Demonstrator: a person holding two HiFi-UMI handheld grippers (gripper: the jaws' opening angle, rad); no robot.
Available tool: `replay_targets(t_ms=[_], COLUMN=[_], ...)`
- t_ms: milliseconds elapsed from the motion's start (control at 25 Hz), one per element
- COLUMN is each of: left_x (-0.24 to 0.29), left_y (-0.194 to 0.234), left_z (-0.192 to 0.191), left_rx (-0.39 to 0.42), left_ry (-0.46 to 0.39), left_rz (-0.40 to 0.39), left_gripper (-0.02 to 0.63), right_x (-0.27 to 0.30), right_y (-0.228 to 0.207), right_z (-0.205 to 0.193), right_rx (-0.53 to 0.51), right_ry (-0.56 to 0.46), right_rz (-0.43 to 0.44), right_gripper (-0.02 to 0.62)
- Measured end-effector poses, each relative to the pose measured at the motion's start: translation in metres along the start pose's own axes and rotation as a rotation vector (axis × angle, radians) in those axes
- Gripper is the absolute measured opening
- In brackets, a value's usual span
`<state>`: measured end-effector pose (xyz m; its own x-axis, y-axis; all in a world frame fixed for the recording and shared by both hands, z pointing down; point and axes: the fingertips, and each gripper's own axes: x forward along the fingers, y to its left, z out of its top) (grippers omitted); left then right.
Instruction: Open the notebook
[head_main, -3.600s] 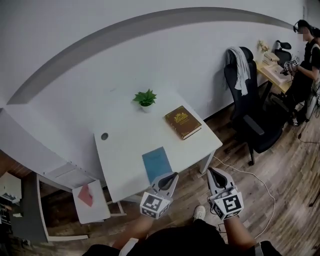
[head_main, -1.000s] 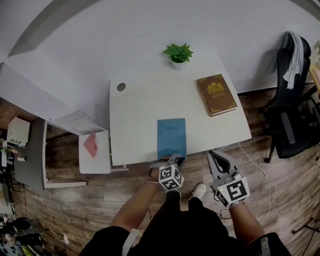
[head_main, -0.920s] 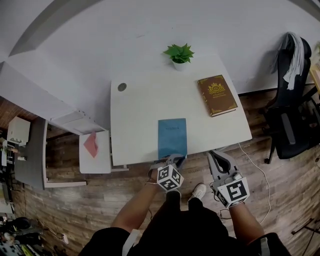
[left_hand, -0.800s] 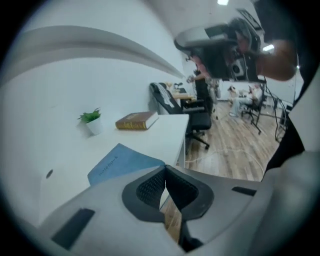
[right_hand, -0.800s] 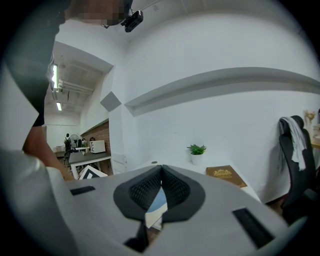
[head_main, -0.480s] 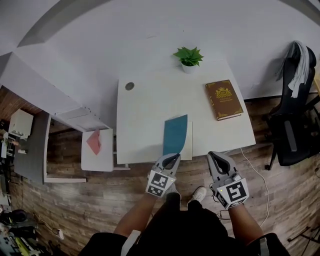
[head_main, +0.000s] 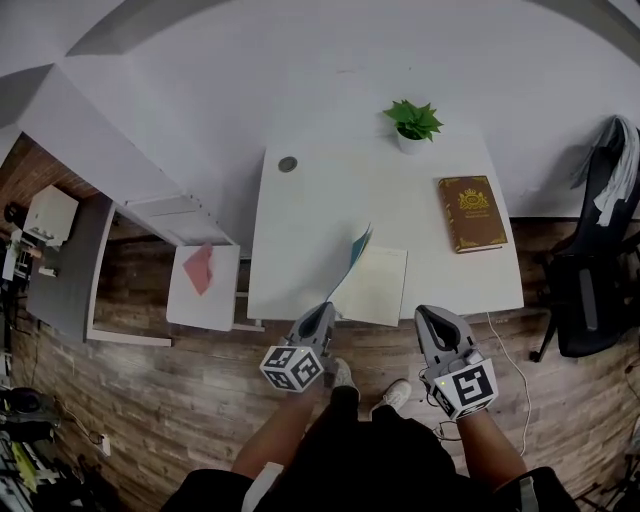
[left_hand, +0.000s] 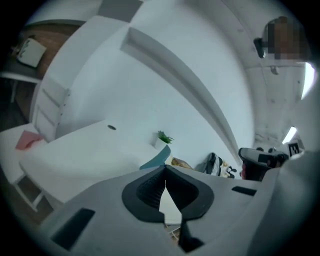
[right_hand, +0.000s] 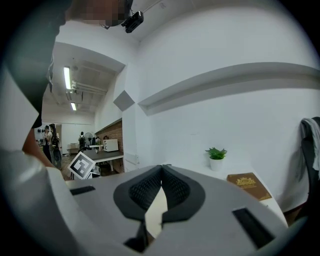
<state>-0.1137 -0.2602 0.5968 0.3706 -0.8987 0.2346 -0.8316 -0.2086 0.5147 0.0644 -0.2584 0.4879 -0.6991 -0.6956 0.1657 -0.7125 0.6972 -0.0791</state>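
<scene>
Your left gripper (head_main: 320, 312) has its jaws pinched right together on the near corner of the notebook's blue cover (head_main: 358, 247). In the left gripper view the pads meet at the tips and the blue sheet runs on just past them. The cover stands up steeply along the left side of the pages, well off them.

Your right gripper (head_main: 432, 318) has its jaws closed too, tip against tip, with nothing between them. It hangs at the near edge of the table (head_main: 320, 200), right of the notebook and not touching it.

The notebook (head_main: 375, 285) lies open at the near edge of the table, about midway along it, with one cream page showing flat.

Count what is on the table:
- One notebook.
- One brown book (head_main: 472, 213), closed, with a gold crest, at the right side.
- One small potted plant (head_main: 413, 122) at the far edge.
- One round hole (head_main: 288, 164) at the far left.

Off the table there are:
- One low white stand (head_main: 205, 300) to the left, with one red thing (head_main: 199, 268) on it.
- One dark office chair (head_main: 585, 295) to the right, with one pale garment (head_main: 612, 170) draped over its back.
</scene>
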Motion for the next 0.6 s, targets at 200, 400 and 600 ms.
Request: replay_targets(t_ms=[200,400,600], left_x=[-0.024,-0.036,-0.040], left_y=[0.052,0.096,0.126], left_z=[0.002,-0.003,-0.034], left_rx=[-0.174,-0.209,-0.201], left_ry=[-0.081,-0.079,0.008], left_rz=[0.146,0.257,0.354], left_gripper=[0.008,0.006,0.006], right_x=[0.015,0.025,0.031], right_y=[0.014,0.022,0.024], right_z=[0.006,0.008,0.005], right_rx=[-0.016,-0.035,-0.035], right_ry=[-0.009,-0.002,0.018], right_rz=[0.043,0.065,0.067], right_gripper=[0.003,0.002,0.002])
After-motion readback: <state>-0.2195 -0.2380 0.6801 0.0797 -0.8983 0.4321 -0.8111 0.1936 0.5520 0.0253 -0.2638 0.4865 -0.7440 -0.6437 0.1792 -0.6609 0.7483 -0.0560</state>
